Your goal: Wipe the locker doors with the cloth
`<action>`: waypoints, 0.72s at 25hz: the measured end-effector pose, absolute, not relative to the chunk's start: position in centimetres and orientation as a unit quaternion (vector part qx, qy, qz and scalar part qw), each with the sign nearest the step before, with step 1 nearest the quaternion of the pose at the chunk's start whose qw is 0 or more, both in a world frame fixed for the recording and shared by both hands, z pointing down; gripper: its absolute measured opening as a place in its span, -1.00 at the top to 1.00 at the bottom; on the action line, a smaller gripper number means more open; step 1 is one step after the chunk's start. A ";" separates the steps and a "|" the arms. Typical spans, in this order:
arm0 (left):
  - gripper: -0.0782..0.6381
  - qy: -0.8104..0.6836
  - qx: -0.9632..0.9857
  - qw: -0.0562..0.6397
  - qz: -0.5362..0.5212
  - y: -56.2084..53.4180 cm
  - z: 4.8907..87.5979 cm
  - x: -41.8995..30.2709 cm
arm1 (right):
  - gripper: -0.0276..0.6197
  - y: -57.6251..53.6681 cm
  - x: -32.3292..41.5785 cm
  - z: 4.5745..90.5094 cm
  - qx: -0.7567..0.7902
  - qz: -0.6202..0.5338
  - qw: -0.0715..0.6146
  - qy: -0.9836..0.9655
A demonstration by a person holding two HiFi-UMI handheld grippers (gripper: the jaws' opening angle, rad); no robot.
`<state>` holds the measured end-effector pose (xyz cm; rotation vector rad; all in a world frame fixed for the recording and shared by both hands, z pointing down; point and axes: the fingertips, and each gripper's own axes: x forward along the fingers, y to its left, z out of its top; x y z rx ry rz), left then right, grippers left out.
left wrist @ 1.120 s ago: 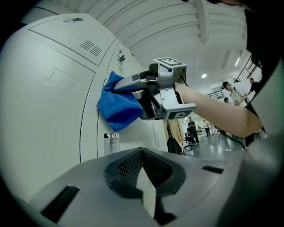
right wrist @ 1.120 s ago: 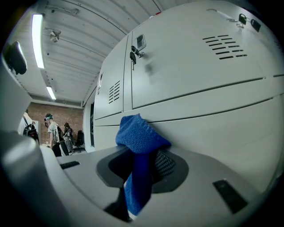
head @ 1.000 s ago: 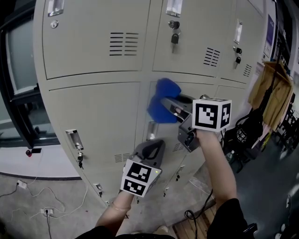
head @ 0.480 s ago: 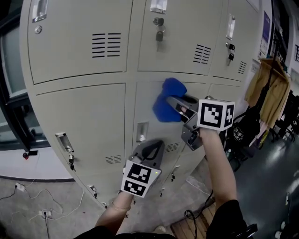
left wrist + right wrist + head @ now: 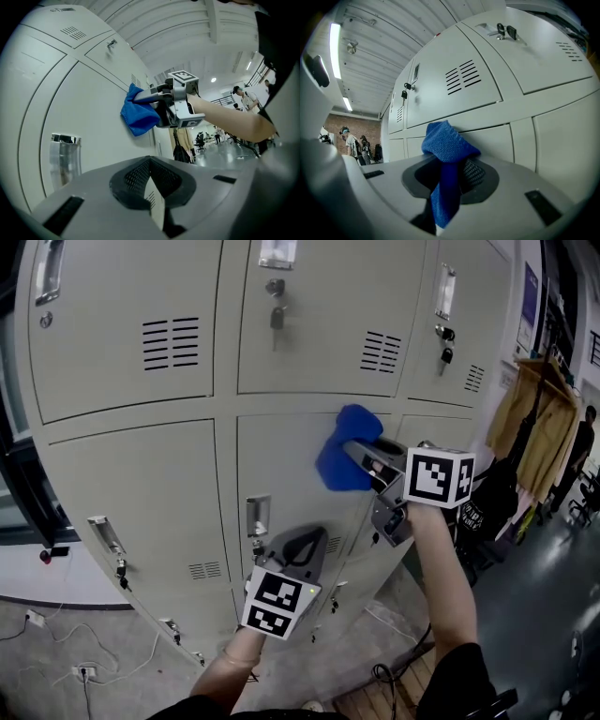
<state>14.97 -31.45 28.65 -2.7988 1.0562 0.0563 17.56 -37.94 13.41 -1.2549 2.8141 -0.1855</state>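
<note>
My right hand-held gripper (image 5: 364,454) clamps the cloth (image 5: 337,467) against the locker door (image 5: 279,448). My left hand-held gripper (image 5: 298,546) is closed and empty. The cloth may snag the handle (image 5: 258,516) and pull free.

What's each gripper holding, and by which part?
The right gripper is shut on the blue cloth, pinching a bunched fold; the rest bulges beyond the jaws. The left gripper holds nothing, jaws together.

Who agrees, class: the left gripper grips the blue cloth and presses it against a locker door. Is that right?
Not right. It is the right gripper that grips the blue cloth and presses it against a locker door; the right gripper view shows the cloth between its jaws. The left gripper holds nothing.
</note>
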 end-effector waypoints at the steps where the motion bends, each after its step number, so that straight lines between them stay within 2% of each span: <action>1: 0.76 0.353 -0.932 0.073 0.019 -31.6 28.8 15.2 | 0.64 -38.0 18.2 13.5 -0.405 -0.062 0.030 0.911; 12: 0.76 0.348 -0.935 0.062 0.022 -32.8 29.2 18.9 | 0.63 -39.6 25.9 14.1 -0.437 -0.082 0.043 0.895; 18: 0.76 0.376 -0.926 0.032 0.025 -33.9 30.1 17.3 | 0.62 -39.8 27.3 14.2 -0.448 -0.085 0.053 0.888</action>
